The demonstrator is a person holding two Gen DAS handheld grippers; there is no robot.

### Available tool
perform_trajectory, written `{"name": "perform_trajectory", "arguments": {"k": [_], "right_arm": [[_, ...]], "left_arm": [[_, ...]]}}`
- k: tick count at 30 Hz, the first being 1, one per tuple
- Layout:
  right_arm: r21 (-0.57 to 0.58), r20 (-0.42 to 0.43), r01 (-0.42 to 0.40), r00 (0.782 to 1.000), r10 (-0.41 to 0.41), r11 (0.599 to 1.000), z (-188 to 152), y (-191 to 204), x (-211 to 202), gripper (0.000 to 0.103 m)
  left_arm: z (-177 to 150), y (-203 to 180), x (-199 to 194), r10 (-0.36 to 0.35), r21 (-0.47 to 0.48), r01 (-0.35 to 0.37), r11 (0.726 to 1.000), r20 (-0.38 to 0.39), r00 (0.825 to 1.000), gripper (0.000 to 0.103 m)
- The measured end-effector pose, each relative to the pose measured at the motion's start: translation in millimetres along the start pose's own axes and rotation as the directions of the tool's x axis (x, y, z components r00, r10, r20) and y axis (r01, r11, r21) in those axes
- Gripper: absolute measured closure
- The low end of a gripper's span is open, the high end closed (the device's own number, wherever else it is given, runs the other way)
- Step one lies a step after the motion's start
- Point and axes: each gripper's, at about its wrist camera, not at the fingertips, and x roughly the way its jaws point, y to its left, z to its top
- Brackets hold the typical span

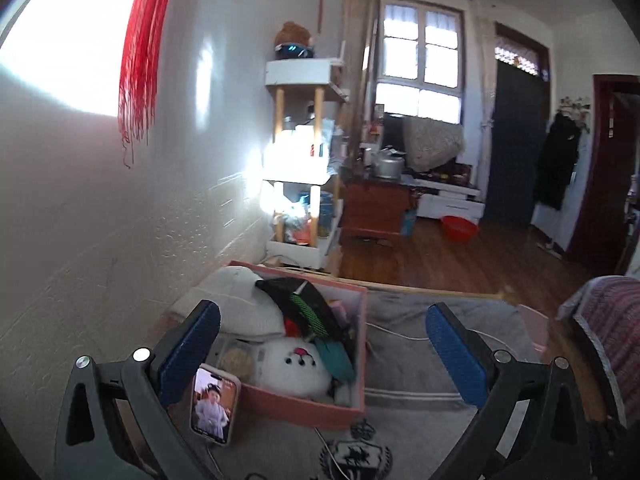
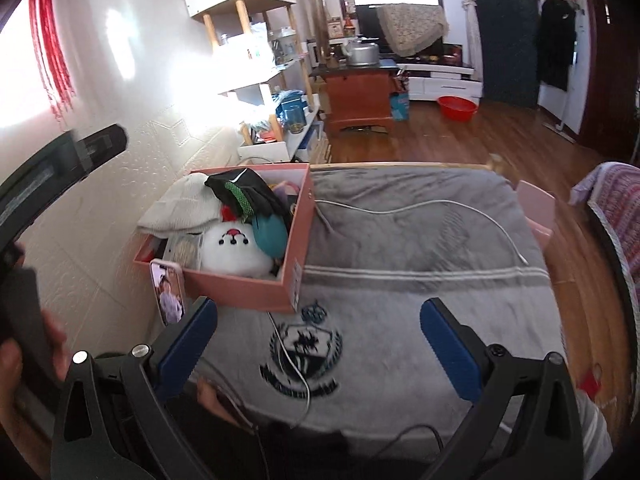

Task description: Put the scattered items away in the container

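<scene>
Two grippers in view, both with jaws spread wide and nothing between the ribbed blue pads: left gripper, right gripper. Black plastic finger arms with silver pivot screws; lower parts cut off by the frame edge.

Pink cardboard box — rectangular, matte, lid off — sits on the grey blanket against the embossed white wall panel. Contents heaped above the rim: cream knitted hat, soft and ribbed, draped over the far left corner; black glove with green mesh patch on top; round white plush toy with small stitched face at the near side; teal rounded item beside it, identity unclear. A clear-lidded case under the hat is mostly hidden. More things lie deeper in the box, too covered to name.

Smartphone leans upright against the box's near left corner, screen lit, touching the cardboard.

Blanket is fleecy, with pale stripes and a dark crest print; the crest is blurred. White charging cable snakes loose across it, right of the box and apart from it. A second white cable runs from the box front toward the near edge, its end hidden.

Left edge of the right wrist view: a hand gripping a dark handle, partly cropped.
</scene>
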Motion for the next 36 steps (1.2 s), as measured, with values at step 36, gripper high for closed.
{"name": "perform_trajectory", "arguments": {"k": [36], "right_arm": [[-0.003, 0.105, 0.068, 0.992, -0.067, 0.998, -47.8, -24.0, -113.6, 0.001]], "left_arm": [[-22.9, -30.0, -97.4, -0.058, 0.007, 0.059, 0.998, -0.09, 0.994, 0.0]]}}
